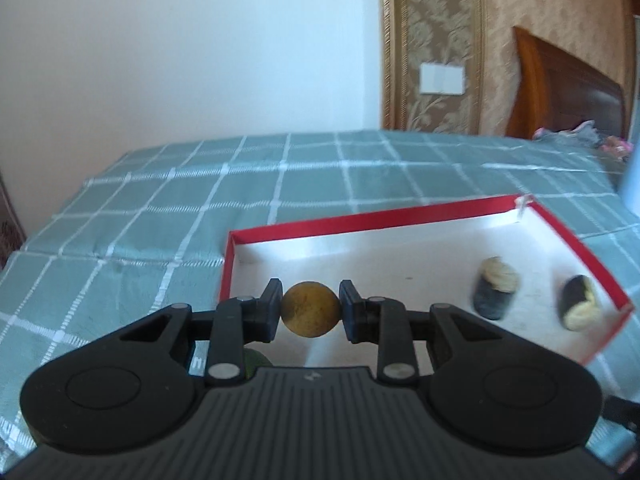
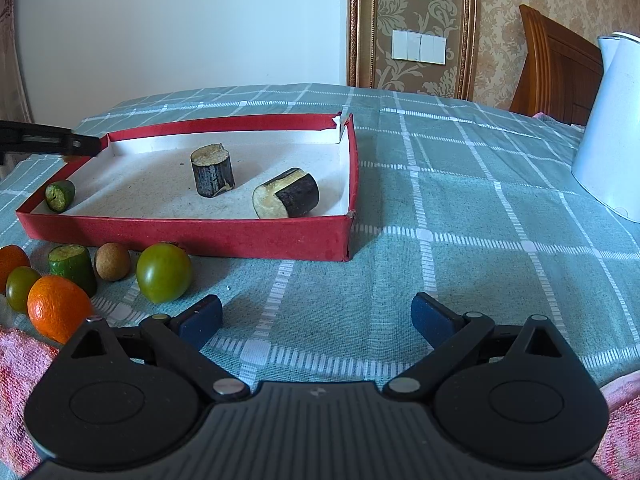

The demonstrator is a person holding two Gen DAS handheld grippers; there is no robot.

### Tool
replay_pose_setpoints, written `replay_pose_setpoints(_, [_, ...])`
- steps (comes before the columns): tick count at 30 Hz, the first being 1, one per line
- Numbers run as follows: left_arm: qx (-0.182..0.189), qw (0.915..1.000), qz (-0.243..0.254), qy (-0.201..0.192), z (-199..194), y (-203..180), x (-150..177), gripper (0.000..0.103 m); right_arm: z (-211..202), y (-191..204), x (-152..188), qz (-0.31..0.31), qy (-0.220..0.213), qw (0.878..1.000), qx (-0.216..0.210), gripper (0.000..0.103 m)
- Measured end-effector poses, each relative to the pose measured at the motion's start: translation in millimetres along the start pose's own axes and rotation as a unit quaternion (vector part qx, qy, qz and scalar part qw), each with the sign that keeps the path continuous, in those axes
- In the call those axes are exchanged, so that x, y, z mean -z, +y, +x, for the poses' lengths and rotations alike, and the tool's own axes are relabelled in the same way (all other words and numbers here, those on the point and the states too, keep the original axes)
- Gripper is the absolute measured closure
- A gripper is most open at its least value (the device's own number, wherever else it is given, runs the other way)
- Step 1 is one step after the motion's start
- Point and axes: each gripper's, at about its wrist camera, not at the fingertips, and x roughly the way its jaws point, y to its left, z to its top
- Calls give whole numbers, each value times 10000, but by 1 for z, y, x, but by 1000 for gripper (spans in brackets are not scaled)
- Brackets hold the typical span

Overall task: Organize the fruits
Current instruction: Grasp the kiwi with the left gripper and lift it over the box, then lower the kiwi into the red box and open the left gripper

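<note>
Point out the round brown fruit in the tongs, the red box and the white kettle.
round brown fruit (image 1: 310,308), left wrist view, its front face.
red box (image 2: 188,236), right wrist view, near wall.
white kettle (image 2: 612,128), right wrist view, its side.

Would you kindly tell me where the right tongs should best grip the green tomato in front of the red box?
Probably across the green tomato at its widest middle, coming from above: it is round and sits upright, with its right side clear.
</note>
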Motion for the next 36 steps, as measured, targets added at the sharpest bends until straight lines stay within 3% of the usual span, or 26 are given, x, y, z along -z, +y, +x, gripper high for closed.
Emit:
replay_pose_setpoints(7, [-64, 9988, -220, 444, 23, 8, -7, 75, 0, 0, 0, -1, 2, 10000, -1, 1])
replay_pose_setpoints(14, [157, 9937, -554, 962, 39, 21, -9, 75, 0, 0, 0, -1, 2, 10000, -1, 0])
replay_pose_setpoints(20, [71, 9943, -405, 981, 40, 21, -10, 75, 0, 0, 0, -2, 3, 10000, -2, 0])
replay_pose_setpoints(22, [75, 9956, -332, 871, 35, 20, -10, 75, 0, 0, 0, -2, 4, 10000, -2, 0])
replay_pose_setpoints(26, [-134, 9988, -265, 399, 7, 21, -13, 58, 0, 0, 0, -2, 4, 10000, -3, 0])
replay_pose_setpoints(28, [-180, 9994, -260, 101, -15, 22, -13, 54, 0, 0, 0, -2, 4, 10000, -3, 0])
replay_pose_setpoints(33, [200, 9988, -42, -434, -80, 19, 15, 38, 0, 0, 0, -3, 5, 10000, -2, 0])
replay_pose_setpoints(36, [568, 9969, -6, -539, -114, 16, 48, 36, 0, 0, -1, -2, 5, 10000, -2, 0])
